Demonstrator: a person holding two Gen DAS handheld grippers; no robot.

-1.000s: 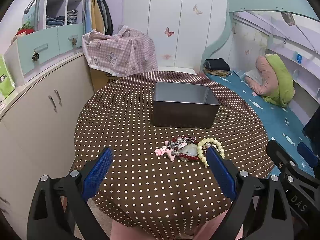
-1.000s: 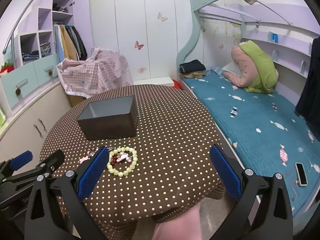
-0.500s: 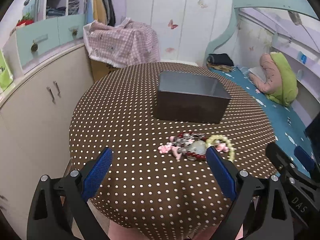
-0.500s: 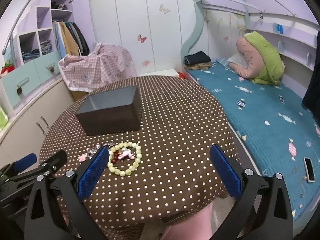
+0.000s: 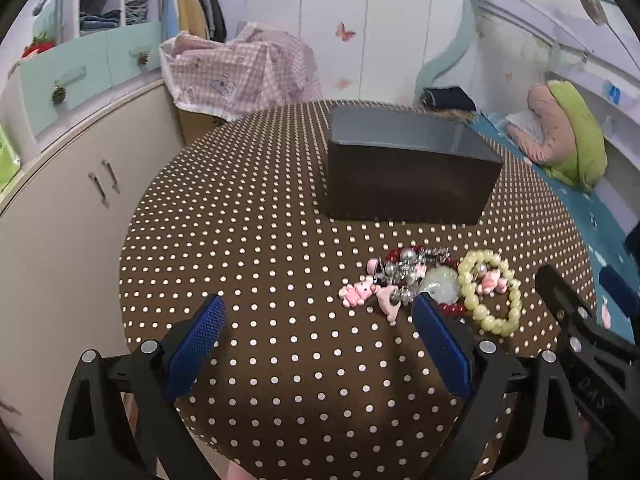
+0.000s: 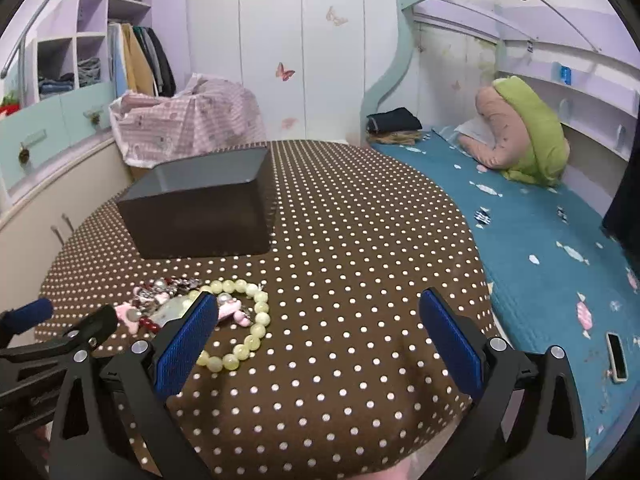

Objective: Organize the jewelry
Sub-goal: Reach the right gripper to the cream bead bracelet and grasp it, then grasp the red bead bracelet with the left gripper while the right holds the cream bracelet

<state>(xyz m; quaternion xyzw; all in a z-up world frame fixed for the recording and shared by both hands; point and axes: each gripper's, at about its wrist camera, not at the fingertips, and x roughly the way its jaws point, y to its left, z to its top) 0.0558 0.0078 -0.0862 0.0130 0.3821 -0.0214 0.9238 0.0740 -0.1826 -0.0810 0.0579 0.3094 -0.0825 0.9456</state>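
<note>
A pile of jewelry (image 5: 404, 280) lies on the round dotted table (image 5: 260, 240): pink charms, dark red beads, silver bits. A pale yellow bead bracelet (image 5: 494, 300) rests at its right side, also seen as the bracelet (image 6: 244, 332) in the right wrist view. Behind it stands an open dark grey box (image 5: 408, 172) (image 6: 200, 212). My left gripper (image 5: 320, 328) is open, low over the table's near edge, left of the pile. My right gripper (image 6: 316, 332) is open too, its left finger beside the bracelet.
A cabinet (image 5: 60, 200) stands left of the table, with a pink checked cloth bundle (image 5: 240, 76) behind. A bed with a blue cover (image 6: 560, 240) and a green-pink cushion (image 6: 524, 132) runs along the right. A phone (image 6: 616, 356) lies on the bed.
Both grippers have moved forward and down toward the table; the jewelry and box now look nearer. Nothing has been picked up.
</note>
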